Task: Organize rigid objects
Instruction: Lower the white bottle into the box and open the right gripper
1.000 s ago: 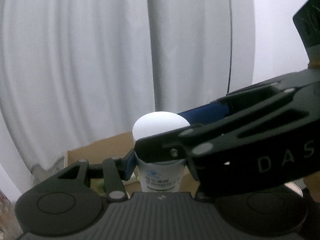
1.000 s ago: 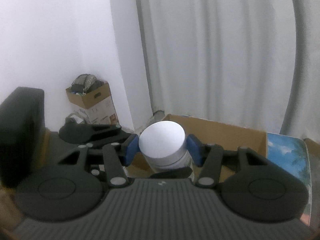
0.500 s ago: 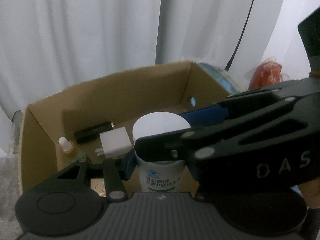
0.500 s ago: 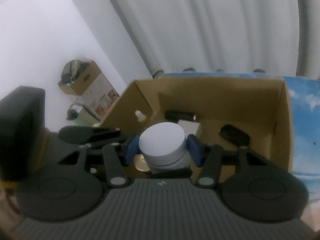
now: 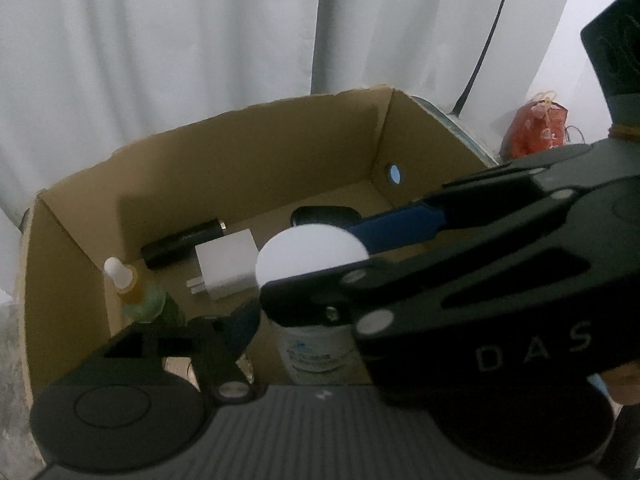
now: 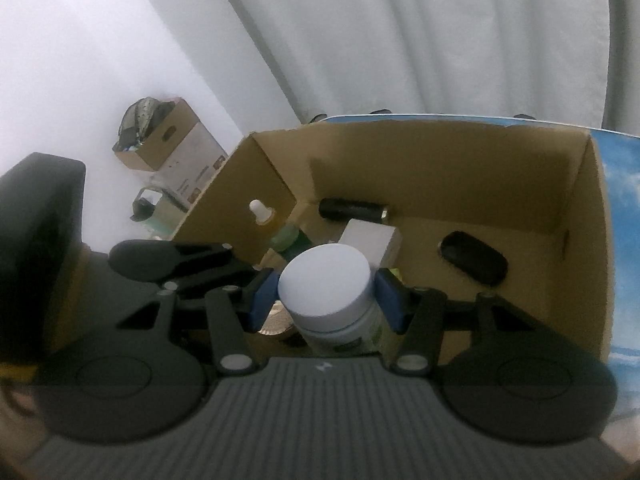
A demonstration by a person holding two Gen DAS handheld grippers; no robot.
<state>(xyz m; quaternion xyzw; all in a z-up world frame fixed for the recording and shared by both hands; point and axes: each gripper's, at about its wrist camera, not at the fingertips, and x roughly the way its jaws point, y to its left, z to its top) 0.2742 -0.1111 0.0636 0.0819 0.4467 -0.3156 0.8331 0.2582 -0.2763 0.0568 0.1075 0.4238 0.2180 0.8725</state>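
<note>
Left wrist view: one cardboard box, open top. Inside, counted: one black tube, one white charger cube, one dropper bottle, one green bottle, one black oval item at 12 o'clock of the white-capped bottle. Left gripper jaws are opening; the bottle sits between them, and its near blue pad looks clear of the bottle. Right gripper crosses from 3 o'clock, its blue pad on the cap.

Right wrist view: same box, same five items; one black oval item at 2 o'clock of the bottle. Right gripper is clamped on the white-capped bottle, both blue pads against the cap, bottle tilted, over the box interior.
</note>
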